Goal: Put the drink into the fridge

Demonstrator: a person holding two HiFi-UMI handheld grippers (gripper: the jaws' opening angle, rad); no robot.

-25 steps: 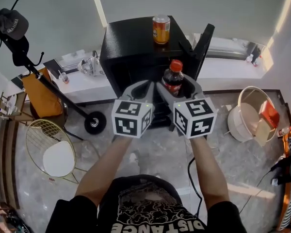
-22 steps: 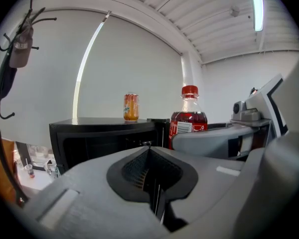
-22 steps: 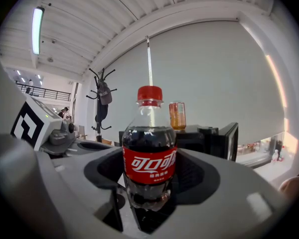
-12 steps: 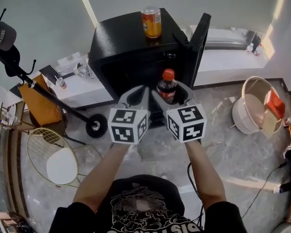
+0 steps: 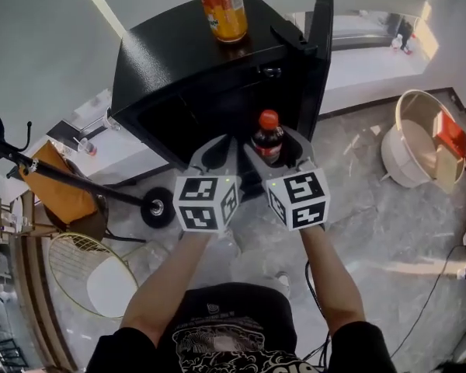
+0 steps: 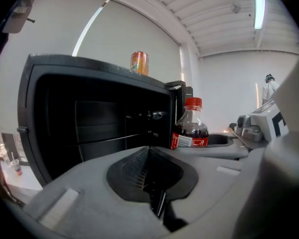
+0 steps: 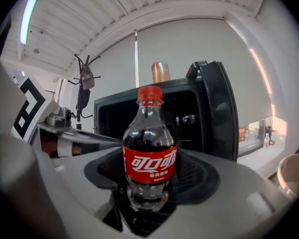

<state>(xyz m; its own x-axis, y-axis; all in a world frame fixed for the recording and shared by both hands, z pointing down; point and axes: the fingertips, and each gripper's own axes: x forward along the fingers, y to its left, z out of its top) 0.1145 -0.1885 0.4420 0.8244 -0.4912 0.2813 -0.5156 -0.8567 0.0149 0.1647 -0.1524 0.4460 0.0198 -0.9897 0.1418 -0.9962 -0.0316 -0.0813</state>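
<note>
A cola bottle (image 5: 269, 136) with a red cap and red label stands upright between the jaws of my right gripper (image 5: 278, 148), which is shut on it. The bottle (image 7: 149, 153) fills the middle of the right gripper view and shows at the right as the same bottle (image 6: 190, 128) in the left gripper view. My left gripper (image 5: 216, 152) is shut with nothing in it, close beside the right one. Both are held in front of the open black mini fridge (image 5: 194, 68), whose door (image 5: 317, 53) swings out to the right. Its inside (image 6: 104, 126) is dark.
An orange drink can (image 5: 224, 10) stands on top of the fridge. A coat stand base (image 5: 157, 207) and a wire chair with a white seat (image 5: 101, 270) are at the left. A round tub (image 5: 423, 142) sits on the floor at the right. A white low ledge (image 5: 373, 61) runs behind.
The view has shifted closer to the fridge, which now looms larger. Both grippers keep their pose, with the bottle still held in the right one.
</note>
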